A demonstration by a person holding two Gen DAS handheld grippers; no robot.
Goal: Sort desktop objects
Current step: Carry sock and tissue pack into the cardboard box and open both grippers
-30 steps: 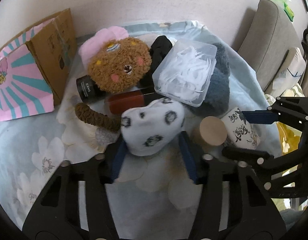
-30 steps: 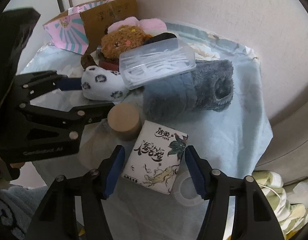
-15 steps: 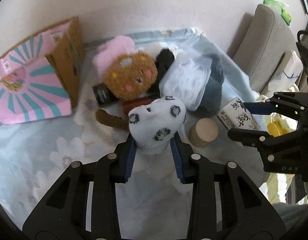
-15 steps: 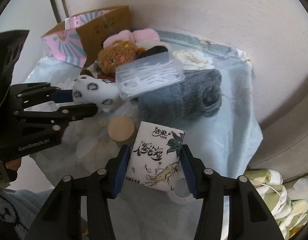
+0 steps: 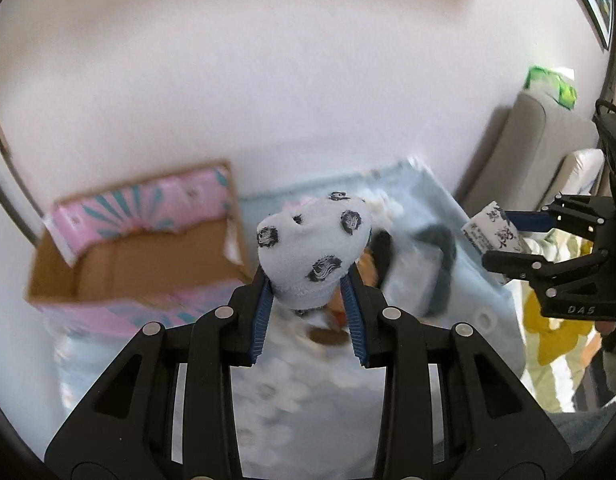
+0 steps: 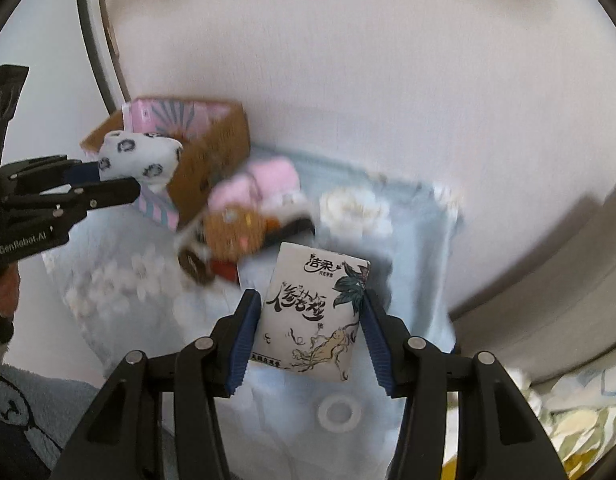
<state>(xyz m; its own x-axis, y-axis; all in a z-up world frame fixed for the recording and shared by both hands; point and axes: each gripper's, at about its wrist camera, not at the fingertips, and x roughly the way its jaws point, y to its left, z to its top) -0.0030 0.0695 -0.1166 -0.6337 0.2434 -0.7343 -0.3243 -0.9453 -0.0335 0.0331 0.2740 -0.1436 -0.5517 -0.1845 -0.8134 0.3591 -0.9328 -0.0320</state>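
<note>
A flowered blue cloth [image 6: 120, 280] is covering the table, with a pink-and-brown box [image 5: 120, 256] sitting open at its far left and a blurred heap of a brown plush [image 6: 232, 236] and other things lying beside it. The left gripper [image 5: 308, 300] is pinching a spotted white sock [image 5: 314, 248] between its blue pads, the sock bulging up past the fingertips and hanging above the cloth near the box. The right gripper [image 6: 312, 324] is clamping a tissue pack [image 6: 314, 312] by its two long sides, the pack standing upright between the pads, clear of the cloth.
</note>
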